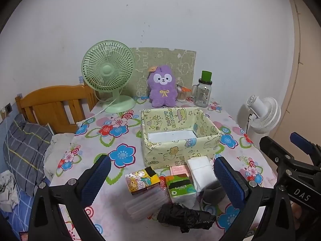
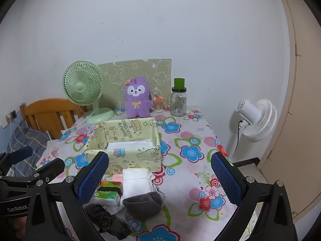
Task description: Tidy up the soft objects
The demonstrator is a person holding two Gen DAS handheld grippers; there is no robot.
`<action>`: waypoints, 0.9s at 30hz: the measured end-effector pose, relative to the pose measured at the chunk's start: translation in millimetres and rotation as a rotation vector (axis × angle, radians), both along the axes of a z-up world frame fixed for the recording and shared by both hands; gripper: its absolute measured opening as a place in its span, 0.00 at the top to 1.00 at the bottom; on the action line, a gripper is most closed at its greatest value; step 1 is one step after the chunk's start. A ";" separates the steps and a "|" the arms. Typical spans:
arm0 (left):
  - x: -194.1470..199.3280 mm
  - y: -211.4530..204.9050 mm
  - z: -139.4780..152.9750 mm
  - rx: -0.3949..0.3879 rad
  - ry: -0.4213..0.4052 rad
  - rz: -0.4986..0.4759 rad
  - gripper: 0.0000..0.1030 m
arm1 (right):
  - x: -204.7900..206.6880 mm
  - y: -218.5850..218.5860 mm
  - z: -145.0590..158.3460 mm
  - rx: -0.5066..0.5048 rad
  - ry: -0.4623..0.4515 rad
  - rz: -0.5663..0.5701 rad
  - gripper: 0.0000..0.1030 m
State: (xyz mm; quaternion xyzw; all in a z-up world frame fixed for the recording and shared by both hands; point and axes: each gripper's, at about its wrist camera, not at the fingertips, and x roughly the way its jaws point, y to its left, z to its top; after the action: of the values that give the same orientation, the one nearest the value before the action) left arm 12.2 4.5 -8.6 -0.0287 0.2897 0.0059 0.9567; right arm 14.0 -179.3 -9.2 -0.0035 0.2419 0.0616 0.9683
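A yellow cartoon-print box [image 1: 176, 140] [image 2: 124, 146] stands open in the middle of the flowered table. In front of it lies a heap of small soft things: a cartoon tissue pack [image 1: 141, 179], a green tissue pack [image 1: 180, 185] [image 2: 108, 192], a white cloth pouch [image 1: 200, 170] [image 2: 136, 182], a grey fabric piece [image 2: 143, 201] and a crumpled black bag [image 1: 184, 218] [image 2: 108, 223]. My left gripper [image 1: 162, 180] hangs open above the heap, with nothing held. My right gripper [image 2: 158, 177] is open too, over the heap's right side.
At the table's back stand a green desk fan [image 1: 109, 76], a purple plush toy [image 1: 163, 86] [image 2: 137, 100] and a glass jar with a green lid [image 1: 202, 93]. A white floor fan [image 2: 256, 118] stands to the right. A wooden bed headboard [image 1: 54, 104] lies left.
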 end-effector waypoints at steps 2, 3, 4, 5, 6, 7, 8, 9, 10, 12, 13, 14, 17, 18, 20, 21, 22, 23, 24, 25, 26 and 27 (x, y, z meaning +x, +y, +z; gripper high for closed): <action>-0.1 0.5 0.2 -0.001 0.002 -0.003 0.00 | 0.8 0.4 0.0 -0.004 0.002 -0.002 0.00; 0.3 0.4 0.4 -0.002 0.002 -0.002 0.00 | 1.1 0.6 -0.2 -0.005 0.001 -0.003 0.00; 0.8 0.5 0.2 -0.002 0.004 -0.004 0.00 | 1.2 0.5 -0.3 -0.006 0.000 -0.005 0.00; 1.3 0.4 0.0 -0.002 0.007 -0.007 0.00 | 0.9 0.4 0.2 -0.007 -0.001 -0.006 0.00; 2.5 -0.7 -0.2 -0.001 0.011 -0.010 0.00 | 0.8 0.2 0.2 -0.007 -0.002 -0.006 0.00; 3.1 -0.7 -0.3 -0.001 0.015 -0.012 0.00 | 1.2 0.2 0.7 -0.005 0.000 -0.007 0.00; 3.2 -0.8 -0.8 0.000 0.016 -0.012 0.00 | 1.5 0.8 0.9 -0.004 0.003 -0.007 0.00; 3.5 -1.0 -0.9 0.001 0.018 -0.013 0.00 | 1.8 0.9 0.5 -0.003 0.006 -0.006 0.00; 4.0 -1.2 -1.0 0.001 0.019 -0.013 0.00 | 1.5 1.3 0.3 -0.001 0.008 -0.005 0.00; 5.0 -1.1 -1.2 0.002 0.022 -0.011 0.00 | 2.3 0.1 -0.2 0.001 0.012 -0.005 0.00; 5.3 -1.7 -1.7 0.003 0.022 -0.009 0.00 | 2.6 0.0 -0.1 0.002 0.012 -0.004 0.00; 5.3 -1.6 -1.7 0.003 0.023 -0.008 0.00 | 2.6 0.3 -0.1 0.003 0.013 -0.004 0.00; 5.7 -1.5 -1.6 0.004 0.023 -0.009 0.00 | 3.3 -0.5 -1.0 0.007 0.015 -0.002 0.00; 5.6 -1.3 -1.5 0.003 0.023 -0.008 0.00 | 3.5 -0.5 -1.1 0.008 0.015 -0.002 0.00; 5.8 -0.9 -1.6 0.004 0.024 -0.008 0.00 | 3.7 -0.9 -1.5 0.010 0.016 -0.001 0.00; 5.6 -1.0 -1.7 0.003 0.023 -0.008 0.00 | 3.7 -1.0 -1.8 0.010 0.015 -0.001 0.00; 5.8 -1.0 -1.6 0.003 0.024 -0.009 0.00 | 3.6 -1.0 -2.0 0.010 0.015 -0.001 0.00; 5.9 -1.0 -1.8 0.004 0.025 -0.010 0.00 | 3.9 -0.9 -1.9 0.010 0.017 -0.001 0.00; 5.5 -1.1 -2.0 0.005 0.024 -0.009 0.00 | 3.8 -0.9 -1.9 0.010 0.018 0.000 0.00; 5.7 -1.1 -1.9 0.004 0.024 -0.009 0.00 | 3.5 -0.9 -2.1 0.010 0.020 -0.001 0.00; 5.8 -1.0 -1.9 0.004 0.024 -0.010 0.00 | 3.9 -1.2 -2.3 0.011 0.020 -0.002 0.00; 6.1 -1.0 -1.8 0.004 0.024 -0.010 0.00 | 3.8 -1.3 -2.5 0.011 0.021 -0.002 0.00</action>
State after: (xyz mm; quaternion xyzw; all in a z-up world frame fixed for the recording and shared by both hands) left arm 18.3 3.6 -10.4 -0.0253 0.3015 0.0019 0.9531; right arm 17.8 -180.6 -11.6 0.0029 0.2519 0.0620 0.9658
